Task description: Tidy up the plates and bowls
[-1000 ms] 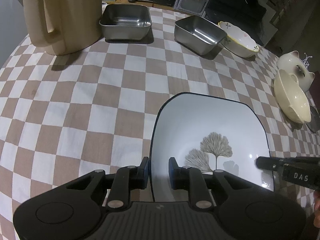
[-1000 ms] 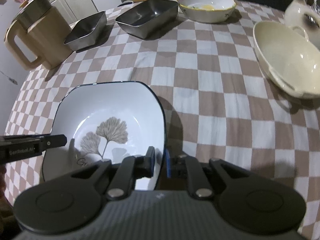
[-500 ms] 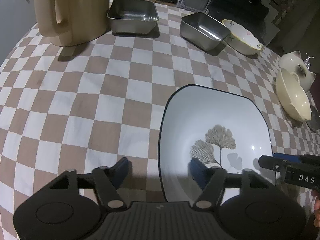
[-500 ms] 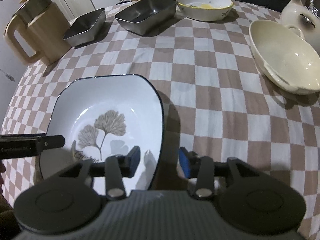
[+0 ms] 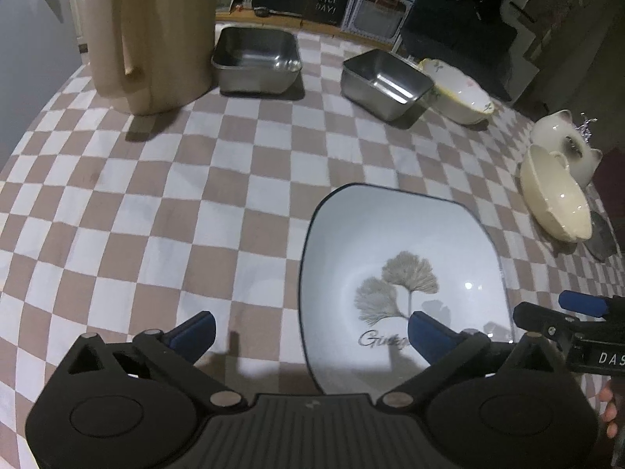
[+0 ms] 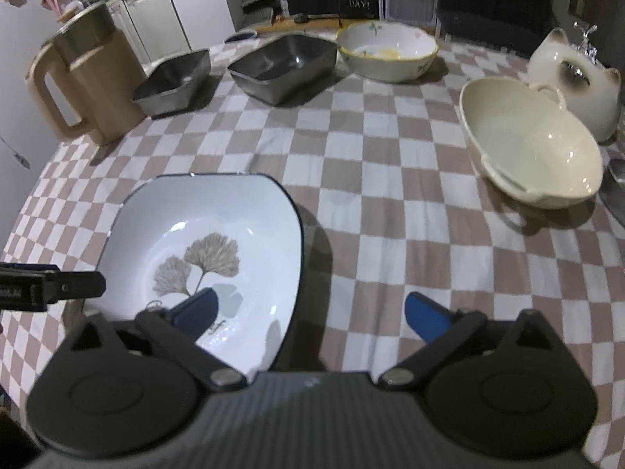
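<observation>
A white square plate [image 5: 402,250] with a dark rim and a ginkgo leaf print lies flat on the checked tablecloth [image 5: 156,203]. My left gripper [image 5: 310,332] straddles its left rim, its jaws opening wide, and the pads touch nothing. In the right wrist view the same plate [image 6: 203,230] sits low on the left. My right gripper [image 6: 311,310] straddles its right rim, its jaws likewise opening, with no pad on the plate. Each gripper's finger shows at the other view's edge.
A cream bowl [image 6: 531,144] sits at the right beside a white cat-shaped pot [image 6: 574,82]. Along the far side stand a floral bowl [image 6: 386,54], two steel square pans [image 6: 285,66] [image 6: 172,78] and a tall beige jug [image 6: 82,86].
Both grippers were shut on the plate's opposite rims. They have let go, spread wide and drawn back a little. The plate stays on the cloth.
</observation>
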Motion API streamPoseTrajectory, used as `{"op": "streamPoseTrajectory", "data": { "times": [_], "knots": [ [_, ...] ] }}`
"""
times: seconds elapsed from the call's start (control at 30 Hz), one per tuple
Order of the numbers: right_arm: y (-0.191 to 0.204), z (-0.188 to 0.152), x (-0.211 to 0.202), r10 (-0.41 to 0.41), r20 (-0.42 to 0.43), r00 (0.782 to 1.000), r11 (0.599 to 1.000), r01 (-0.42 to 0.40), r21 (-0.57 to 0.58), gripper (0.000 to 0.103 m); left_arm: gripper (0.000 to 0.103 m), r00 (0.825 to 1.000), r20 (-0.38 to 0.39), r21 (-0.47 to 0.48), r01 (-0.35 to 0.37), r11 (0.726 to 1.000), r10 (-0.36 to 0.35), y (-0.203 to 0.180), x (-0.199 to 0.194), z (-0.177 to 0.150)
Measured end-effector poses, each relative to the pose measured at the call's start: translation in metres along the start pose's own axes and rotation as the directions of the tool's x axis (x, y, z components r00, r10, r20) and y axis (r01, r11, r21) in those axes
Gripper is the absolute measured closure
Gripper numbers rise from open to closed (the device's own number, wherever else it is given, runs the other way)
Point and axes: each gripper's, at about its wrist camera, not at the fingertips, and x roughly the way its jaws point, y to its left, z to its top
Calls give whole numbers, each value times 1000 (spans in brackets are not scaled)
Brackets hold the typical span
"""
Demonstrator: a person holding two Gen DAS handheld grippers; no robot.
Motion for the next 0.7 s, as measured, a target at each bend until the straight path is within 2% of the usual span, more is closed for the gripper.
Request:
{"op": "streamPoseTrajectory", "data": {
  "times": [0.2,0.37,0.7],
  "knots": [
    [-9,-1,-21,18,49,999,1000,-18,5,0,0,999,36,25,0,1000,-1,-20,-8,5],
    [-33,2,-42,-8,118,993,999,2,50,0,0,996,87,43,30,999,-33,-49,-13,16],
    [-111,9,-71,-95,207,974,966,40,254,0,0,980,174,118,72,990,-92,-127,1,34]
  ]
}}
